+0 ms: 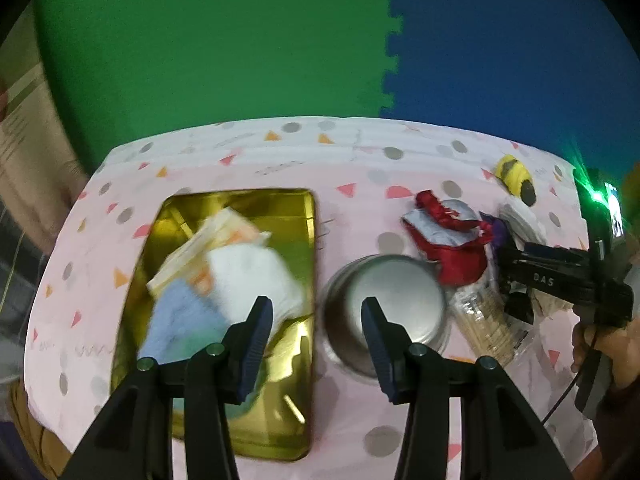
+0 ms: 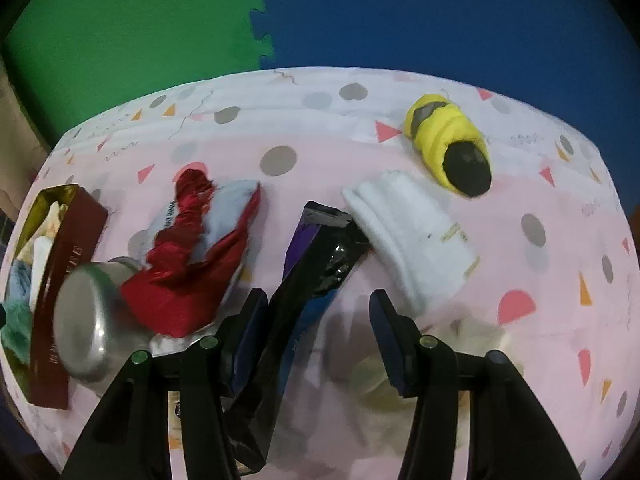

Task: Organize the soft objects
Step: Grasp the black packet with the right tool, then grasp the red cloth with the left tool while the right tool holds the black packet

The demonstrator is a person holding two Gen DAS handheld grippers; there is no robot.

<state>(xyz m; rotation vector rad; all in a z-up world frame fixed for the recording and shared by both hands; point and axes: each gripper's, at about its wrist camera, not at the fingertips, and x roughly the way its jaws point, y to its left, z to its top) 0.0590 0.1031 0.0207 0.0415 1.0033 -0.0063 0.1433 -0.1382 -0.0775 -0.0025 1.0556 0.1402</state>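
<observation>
A gold-lined box [image 1: 304, 232] with dark red walls [image 2: 64, 280] holds white, blue, teal and cream cloths [image 1: 248, 276]. My left gripper [image 1: 316, 312] is open and empty above the box's right edge. My right gripper [image 2: 318, 308] is open above a black and purple packet [image 2: 320, 256]; in the left wrist view it shows at the far right [image 1: 516, 276]. A white folded sock [image 2: 412, 228] lies right of the packet. A yellow and black rolled sock [image 2: 448, 140] lies at the back right. A red and white crumpled cloth [image 2: 200, 248] lies left of the packet.
A steel cup [image 1: 396, 300] lies on its side between the box and the red cloth. A clear packet [image 1: 484, 320] lies under the right gripper. The table has a pink patterned cover [image 2: 540, 320]. Green and blue foam mats [image 1: 392, 40] are behind.
</observation>
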